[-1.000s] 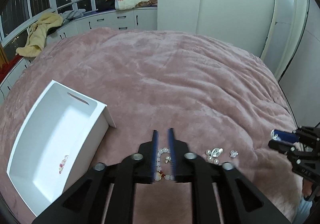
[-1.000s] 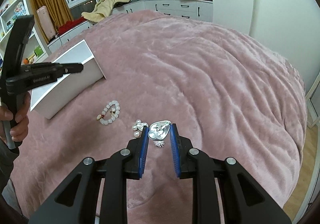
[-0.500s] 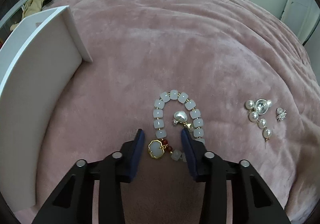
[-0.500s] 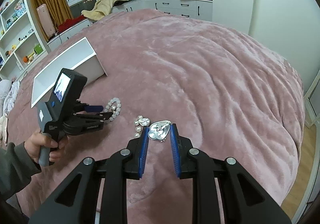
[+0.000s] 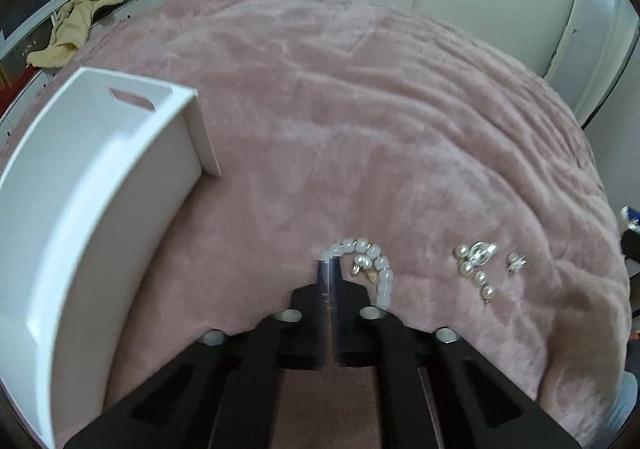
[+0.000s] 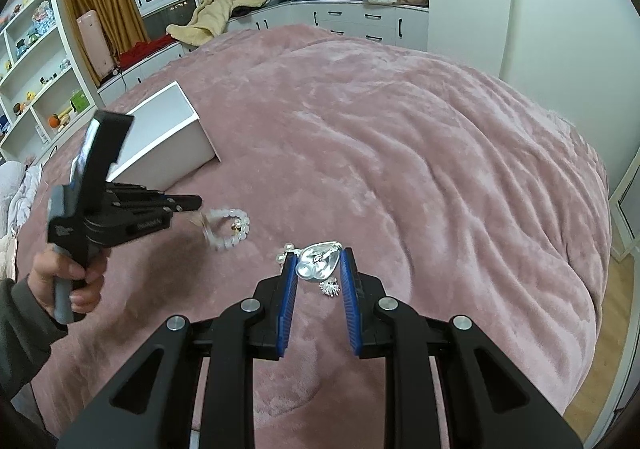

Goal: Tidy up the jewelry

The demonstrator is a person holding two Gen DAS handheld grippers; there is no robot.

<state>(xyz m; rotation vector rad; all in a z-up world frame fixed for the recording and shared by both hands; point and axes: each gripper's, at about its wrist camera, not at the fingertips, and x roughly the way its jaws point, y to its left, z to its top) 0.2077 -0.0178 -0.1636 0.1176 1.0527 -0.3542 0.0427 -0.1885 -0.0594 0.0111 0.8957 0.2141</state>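
A white-bead bracelet (image 5: 380, 269) with a pearl charm lies on the pink bed cover (image 5: 360, 129). My left gripper (image 5: 329, 263) is shut on the bracelet's left side, which its fingers hide. In the right wrist view the same bracelet (image 6: 228, 229) hangs blurred at that gripper's (image 6: 196, 203) tip. My right gripper (image 6: 320, 265) is shut on a silver heart-shaped piece (image 6: 318, 261), held just above the cover. A pearl cluster earring (image 5: 476, 265) and a small silver star piece (image 5: 516, 263) lie to the right of the bracelet.
A white open box (image 5: 100, 189) with a handle slot stands left of the bracelet on the cover. A hand (image 6: 68, 277) in a dark sleeve holds the left gripper. The bed's edge falls away at the right, near a wall and a door.
The left gripper came down around the bracelet's charm end and closed its jaws there, and its view has since drawn back. The right gripper has kept still with the silver piece.
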